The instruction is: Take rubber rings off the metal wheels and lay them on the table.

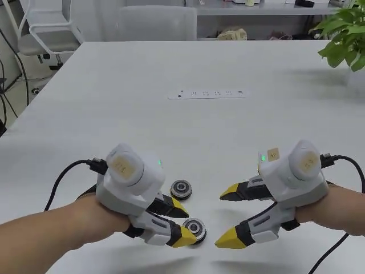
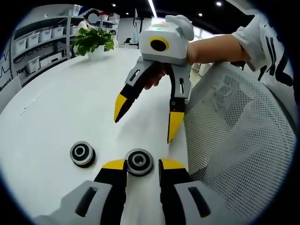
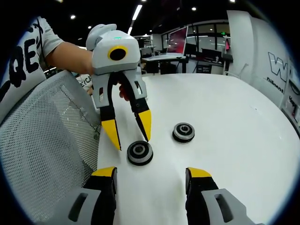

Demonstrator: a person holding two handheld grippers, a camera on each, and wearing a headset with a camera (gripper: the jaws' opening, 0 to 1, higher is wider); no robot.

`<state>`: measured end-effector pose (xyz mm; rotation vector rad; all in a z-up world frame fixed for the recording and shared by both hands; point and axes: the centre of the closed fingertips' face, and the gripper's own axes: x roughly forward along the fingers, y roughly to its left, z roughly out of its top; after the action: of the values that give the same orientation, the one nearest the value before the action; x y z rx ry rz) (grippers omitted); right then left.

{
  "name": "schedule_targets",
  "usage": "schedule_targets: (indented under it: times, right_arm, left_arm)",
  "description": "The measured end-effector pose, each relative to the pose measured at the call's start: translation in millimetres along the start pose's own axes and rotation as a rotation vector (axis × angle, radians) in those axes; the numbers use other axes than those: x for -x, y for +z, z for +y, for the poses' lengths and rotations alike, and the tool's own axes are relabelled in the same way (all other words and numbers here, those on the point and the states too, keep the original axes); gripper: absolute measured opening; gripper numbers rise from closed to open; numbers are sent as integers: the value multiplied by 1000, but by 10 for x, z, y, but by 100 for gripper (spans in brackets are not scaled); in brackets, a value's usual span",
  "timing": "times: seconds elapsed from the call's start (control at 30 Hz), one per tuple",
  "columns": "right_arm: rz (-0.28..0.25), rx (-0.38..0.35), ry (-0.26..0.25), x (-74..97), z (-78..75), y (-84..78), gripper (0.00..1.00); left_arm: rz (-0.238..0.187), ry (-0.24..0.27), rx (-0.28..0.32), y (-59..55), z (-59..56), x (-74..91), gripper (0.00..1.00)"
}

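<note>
I have 2 small metal wheels on the white bench (image 1: 239,131), and each one has a black rubber ring around it. The near wheel (image 1: 195,227) lies flat right by the tips of my left gripper (image 1: 182,225). The far wheel (image 1: 181,189) lies flat a little farther away and a bit to the left, apart from the first one. In the left gripper view the fingers of that gripper are apart, with the near wheel sitting between their yellow tips. I cannot tell if they touch it yet. My right gripper (image 1: 222,219) is just to the right of the near wheel. Its fingers are wide apart and hold nothing, and they point at the wheel. No ring is off yet, so I think the job is just starting. I think the wheels are hard and a bit heavy for their size, and smooth metal can slip. So I would pinch the wheel across its round sides with the left fingers to keep it from sliding. The rubber ring (image 3: 140,162) looks soft and stretchy, but it sits tight on the wheel. I would hook 1 right finger tip under the edge of the ring and peel it up and off, not pull on the whole wheel. A power strip (image 1: 207,93) lies far away on the bench, well out of my way.
</note>
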<state>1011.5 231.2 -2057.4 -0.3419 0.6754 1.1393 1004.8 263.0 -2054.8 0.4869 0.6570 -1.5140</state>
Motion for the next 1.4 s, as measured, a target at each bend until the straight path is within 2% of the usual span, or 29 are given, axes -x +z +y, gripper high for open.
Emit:
schedule_targets:
  times: [0.2, 0.4, 0.6, 1.1, 1.4]
  right_arm:
    - [3, -1, 1, -5, 3, -13, 57]
    - [6, -3, 4, -16, 7, -26, 57]
    - [6, -3, 4, -18, 9, -22, 57]
    - [8, 1, 10, -41, 33, -18, 57]
    - [9, 9, 15, -66, 58, 3, 56]
  left_arm:
    - [8, 13, -14, -22, 12, -31, 19]
    - [-1, 30, -15, -2, 36, -49, 16]
    - [-3, 61, -42, -8, 61, -53, 12]
    - [8, 84, -112, -17, 42, -62, 9]
    - [1, 94, -111, -14, 44, -64, 9]
